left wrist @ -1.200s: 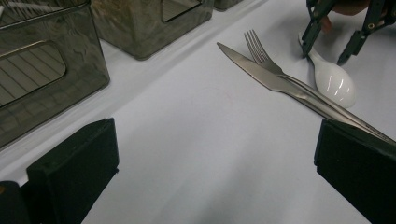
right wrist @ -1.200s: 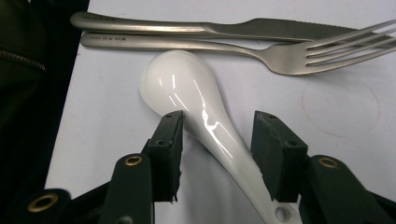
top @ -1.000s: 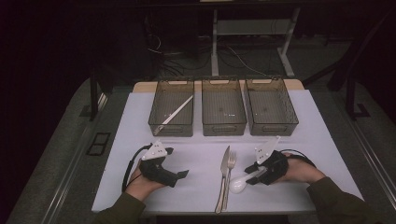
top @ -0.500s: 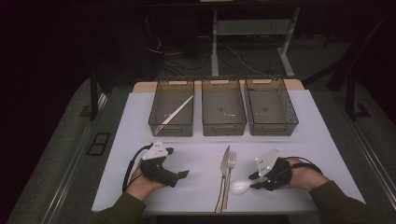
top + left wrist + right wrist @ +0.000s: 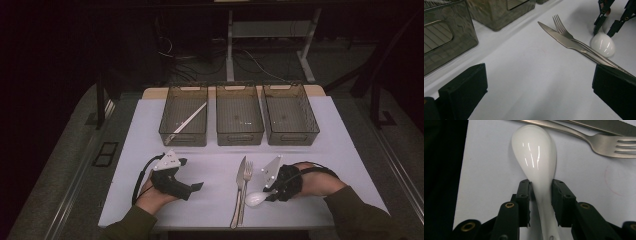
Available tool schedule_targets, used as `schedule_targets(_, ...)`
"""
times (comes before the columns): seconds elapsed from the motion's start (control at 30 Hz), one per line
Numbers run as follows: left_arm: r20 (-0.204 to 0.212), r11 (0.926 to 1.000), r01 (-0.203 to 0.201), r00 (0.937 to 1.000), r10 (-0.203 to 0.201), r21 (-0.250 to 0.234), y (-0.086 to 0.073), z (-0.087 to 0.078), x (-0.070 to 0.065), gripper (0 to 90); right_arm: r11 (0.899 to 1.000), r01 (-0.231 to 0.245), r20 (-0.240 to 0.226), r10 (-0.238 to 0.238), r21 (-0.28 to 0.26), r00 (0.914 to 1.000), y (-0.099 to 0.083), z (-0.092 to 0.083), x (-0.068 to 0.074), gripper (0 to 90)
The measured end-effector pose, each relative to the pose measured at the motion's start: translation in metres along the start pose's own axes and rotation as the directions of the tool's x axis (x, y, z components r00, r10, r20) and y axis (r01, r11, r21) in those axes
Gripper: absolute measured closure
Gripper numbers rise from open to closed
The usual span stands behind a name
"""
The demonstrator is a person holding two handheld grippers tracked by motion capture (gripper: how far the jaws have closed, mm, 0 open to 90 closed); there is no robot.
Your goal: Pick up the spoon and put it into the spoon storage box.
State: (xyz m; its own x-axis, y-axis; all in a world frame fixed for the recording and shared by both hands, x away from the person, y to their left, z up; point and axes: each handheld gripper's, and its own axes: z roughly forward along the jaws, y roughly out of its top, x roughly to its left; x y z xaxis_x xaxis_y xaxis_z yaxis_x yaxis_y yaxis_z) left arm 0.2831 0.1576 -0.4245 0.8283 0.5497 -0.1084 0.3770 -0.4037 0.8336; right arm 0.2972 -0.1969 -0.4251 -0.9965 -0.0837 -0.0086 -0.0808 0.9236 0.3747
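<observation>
Right gripper [image 5: 540,192] is clamped on the neck of a white spoon [image 5: 535,155]; in the right gripper view both pads press the handle just behind the bowl. Its jaws have just been closing, with the spoon between them. The spoon's long axis runs in line with the jaws, bowl pointing away from the hand.

In the high view the right gripper [image 5: 272,192] sits near the front edge of the table [image 5: 150,125], the spoon [image 5: 257,199] projecting leftward from it, bowl just beside the fork [image 5: 246,185] and knife [image 5: 240,187]. I cannot tell whether the bowl rests on the surface or is just clear of it.

Left gripper [image 5: 192,187] lies well apart to the left, jaws spread wide, nothing between them.

Three bins stand in a row at the far side. The left bin [image 5: 165,131] holds a pale stick-like item; the middle bin [image 5: 240,136] and right bin [image 5: 291,136] appear empty.

Judgement: the spoon is secured and the likely next move is a carry to a bin. The bins lie forward of the spoon, crosswise to its present axis. The right hand is nearest the right bin. Risk: the bowl swinging into the fork on lift-off.
</observation>
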Motion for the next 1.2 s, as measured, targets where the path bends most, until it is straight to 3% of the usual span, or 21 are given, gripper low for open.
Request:
schedule_targets(0.2,0.0,1.0,0.002,1.0,-0.002,-0.001,0.0,0.0,0.0,0.0,0.998,-0.046,0.025,0.047,-0.032,0.9986,-0.004,-0.001,0.001,76.0)
schedule_targets(0.27,-0.001,1.0,0.003,1.0,-0.003,-0.001,0.0,0.001,0.0,0.0,0.996,-0.066,0.046,0.068,-0.053,0.9966,-0.007,-0.002,0.0,84.5)
schedule_targets(0.47,-0.002,1.0,-0.005,1.0,0.005,0.0,0.0,0.0,0.0,0.0,0.991,-0.088,0.032,0.092,-0.105,0.9952,-0.014,-0.002,-0.004,84.7)
schedule_targets(0.7,-0.006,0.9999,-0.015,0.9999,0.015,-0.001,0.0,-0.001,0.0,0.0,0.978,-0.145,0.064,0.156,-0.15,0.9857,-0.02,-0.01,-0.014,84.7)
schedule_targets(0.8,-0.009,0.9999,-0.015,0.9998,0.015,-0.001,-0.001,-0.002,0.0,0.0,0.962,-0.199,0.054,0.212,-0.187,0.9758,-0.021,-0.013,-0.018,84.6)
schedule_targets(0.87,-0.008,0.9999,-0.015,0.9998,0.015,-0.003,-0.001,-0.002,0.0,0.0,0.956,-0.212,0.068,0.23,-0.204,0.9709,-0.022,-0.016,-0.023,84.7)
schedule_targets(0.97,-0.009,0.9998,-0.019,0.9998,0.019,-0.003,-0.002,-0.003,0.001,0.0,0.939,-0.246,0.082,0.272,-0.242,0.9587,-0.023,-0.024,-0.029,84.6)
schedule_targets(1.2,-0.004,1.0,-0.007,1.0,0.007,-0.002,-0.004,-0.006,0.003,0.0,0.887,-0.337,0.104,0.385,-0.315,0.9171,-0.025,-0.041,-0.042,84.6)
